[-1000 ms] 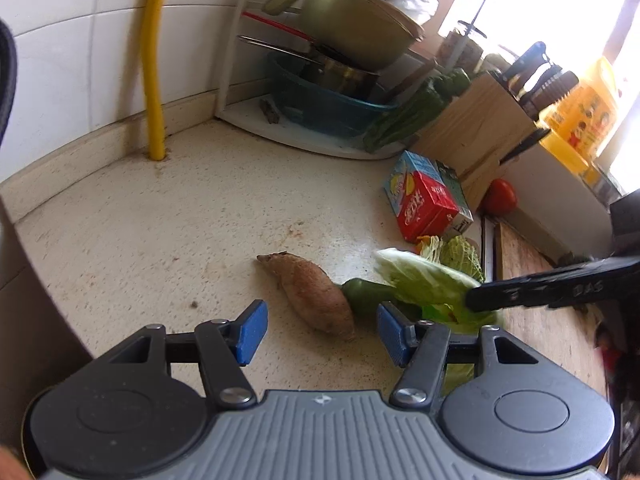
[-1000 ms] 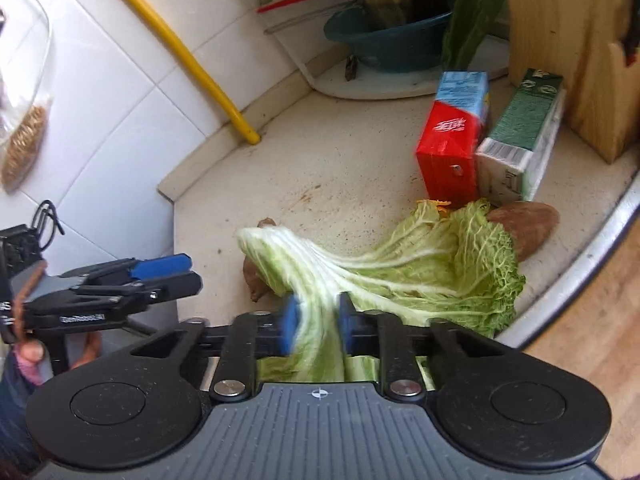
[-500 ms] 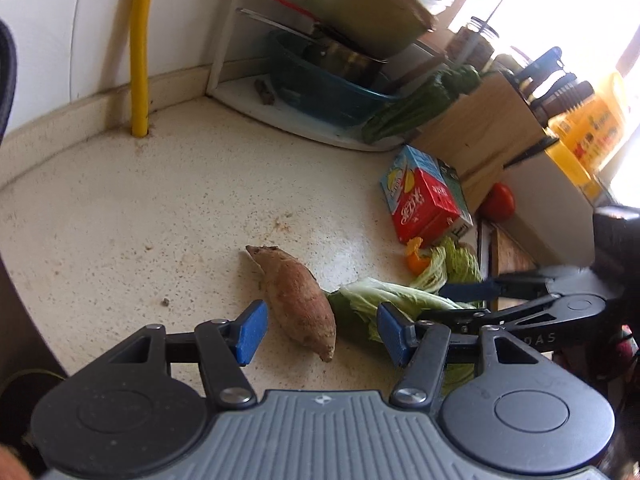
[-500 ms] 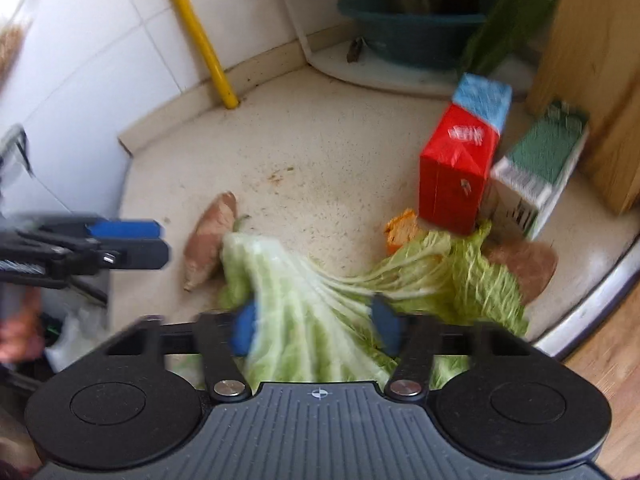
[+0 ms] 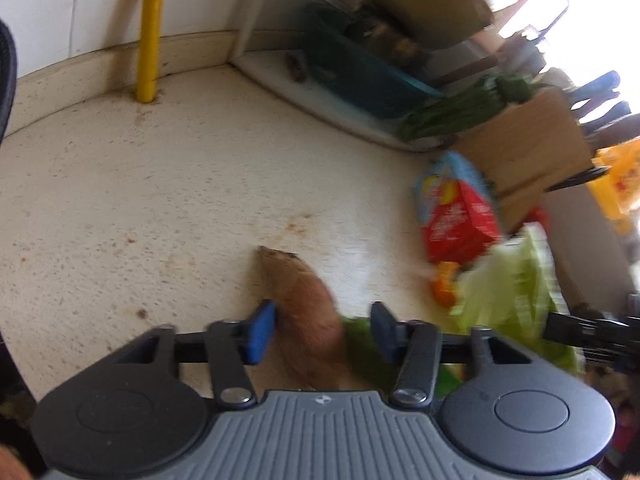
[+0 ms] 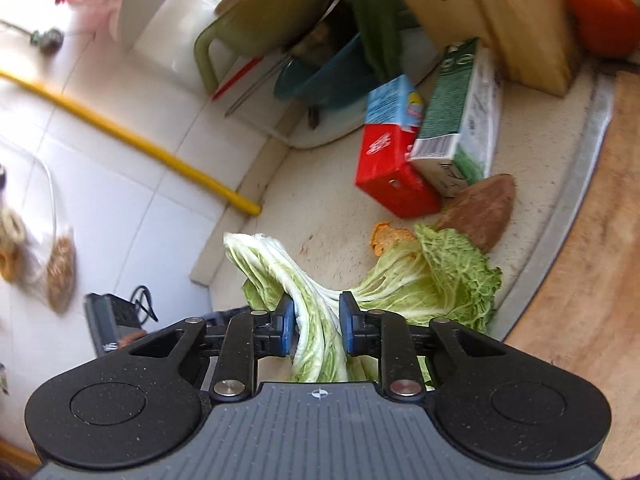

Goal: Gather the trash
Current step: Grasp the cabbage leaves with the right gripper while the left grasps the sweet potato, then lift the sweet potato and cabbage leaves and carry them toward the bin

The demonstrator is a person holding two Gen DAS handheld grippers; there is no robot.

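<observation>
Pale green cabbage leaves (image 6: 440, 276) lie on the speckled counter (image 6: 320, 200), and my right gripper (image 6: 316, 320) is shut on their white stems. In the left wrist view the cabbage leaves (image 5: 512, 292) appear blurred at the right beside the right gripper (image 5: 580, 332). My left gripper (image 5: 320, 330) is open, its blue pads on either side of a brown sweet potato (image 5: 304, 312). A green pepper (image 5: 360, 344) touches the sweet potato's right side. An orange peel (image 6: 388, 236) and a second sweet potato (image 6: 480, 216) lie by the leaves.
A red-and-blue carton (image 6: 392, 168) and a green carton (image 6: 456, 120) stand behind the leaves. Beyond them are a wooden knife block (image 6: 500, 20), a tomato (image 6: 604, 20) and a dish rack with a teal basin (image 5: 352, 76). A yellow pipe (image 5: 150, 32) runs up the tiled wall. A wooden board (image 6: 580, 280) borders the counter's right.
My right gripper opened half a second ago and has shut again on the cabbage stems, tilting as it moved. My left gripper has come forward so the sweet potato sits between its pads.
</observation>
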